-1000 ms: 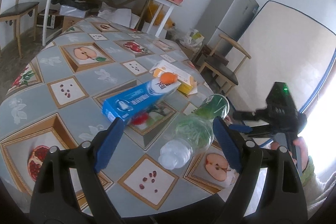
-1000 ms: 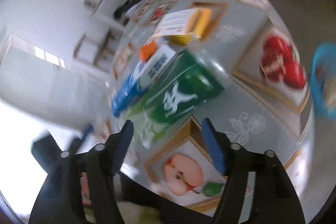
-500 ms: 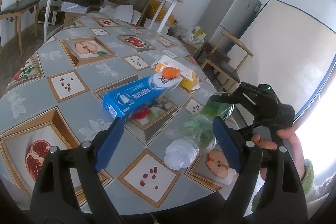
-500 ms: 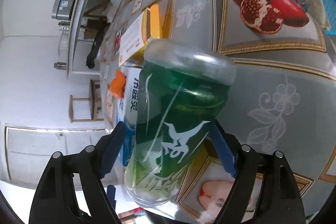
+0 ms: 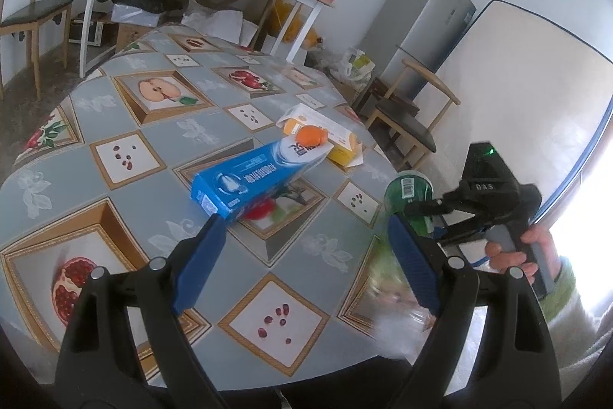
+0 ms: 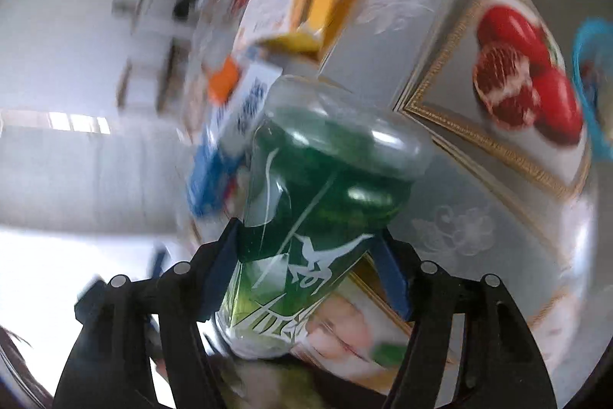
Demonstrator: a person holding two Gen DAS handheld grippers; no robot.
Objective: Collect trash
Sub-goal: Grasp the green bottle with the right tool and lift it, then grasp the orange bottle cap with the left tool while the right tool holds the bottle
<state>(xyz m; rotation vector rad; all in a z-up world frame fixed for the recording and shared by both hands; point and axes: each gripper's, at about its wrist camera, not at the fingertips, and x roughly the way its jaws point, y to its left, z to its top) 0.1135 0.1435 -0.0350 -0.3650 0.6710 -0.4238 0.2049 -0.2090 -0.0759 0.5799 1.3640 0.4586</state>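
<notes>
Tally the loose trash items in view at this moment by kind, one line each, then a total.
Cardboard boxes: 2, the blue box and the yellow-and-white box
Plastic bottles: 1, the green bottle, between the right gripper's pads
Small orange pieces: 1, the orange piece on the blue box's far end
Total: 4

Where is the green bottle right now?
The green bottle sits between the blue pads of the right tool, which has just been closing on it. In the left wrist view it is at the table's right edge, right of the blue box.
</notes>
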